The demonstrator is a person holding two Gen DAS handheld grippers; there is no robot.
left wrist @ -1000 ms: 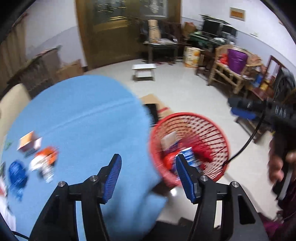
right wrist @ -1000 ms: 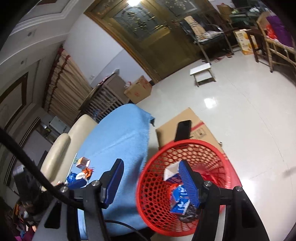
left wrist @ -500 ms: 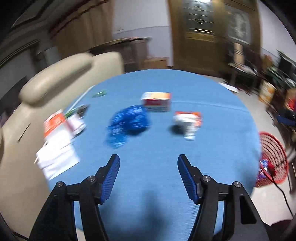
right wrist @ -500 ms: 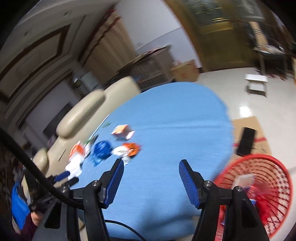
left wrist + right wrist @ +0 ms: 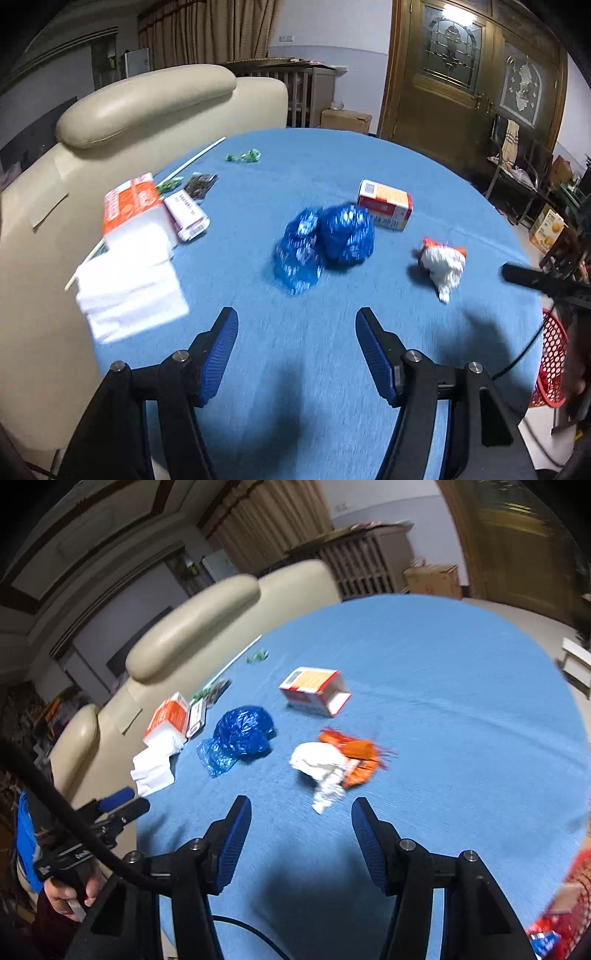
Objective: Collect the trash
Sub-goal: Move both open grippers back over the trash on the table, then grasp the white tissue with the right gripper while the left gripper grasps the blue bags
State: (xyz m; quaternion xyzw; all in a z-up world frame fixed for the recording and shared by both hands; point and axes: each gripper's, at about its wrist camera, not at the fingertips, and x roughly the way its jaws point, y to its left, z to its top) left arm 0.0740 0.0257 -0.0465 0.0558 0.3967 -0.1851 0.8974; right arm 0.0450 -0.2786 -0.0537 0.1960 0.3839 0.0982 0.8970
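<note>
Trash lies on a round table under a blue cloth (image 5: 314, 173). A crumpled blue plastic bag (image 5: 328, 243) (image 5: 240, 734) sits in the middle. Right of it are a white and orange wrapper (image 5: 443, 266) (image 5: 336, 760) and a red, white and orange box (image 5: 384, 205) (image 5: 314, 690). My left gripper (image 5: 295, 317) hovers open just short of the blue bag. My right gripper (image 5: 301, 805) hangs just short of the white and orange wrapper, its jaws closing with nothing between them. The red mesh basket (image 5: 552, 365) (image 5: 569, 904) stands on the floor at the right.
An orange tissue pack (image 5: 133, 218) with loose white tissues (image 5: 129, 291), a small pink packet (image 5: 188, 216), a thin stick (image 5: 192, 158) and a green wrapper (image 5: 243, 157) lie at the table's left. A cream sofa (image 5: 147, 99) backs that side. A hand (image 5: 70, 890) holds the left gripper.
Both views have swung left from the red basket on the floor to the trash on the table. The right jaws stand a little narrower than before.
</note>
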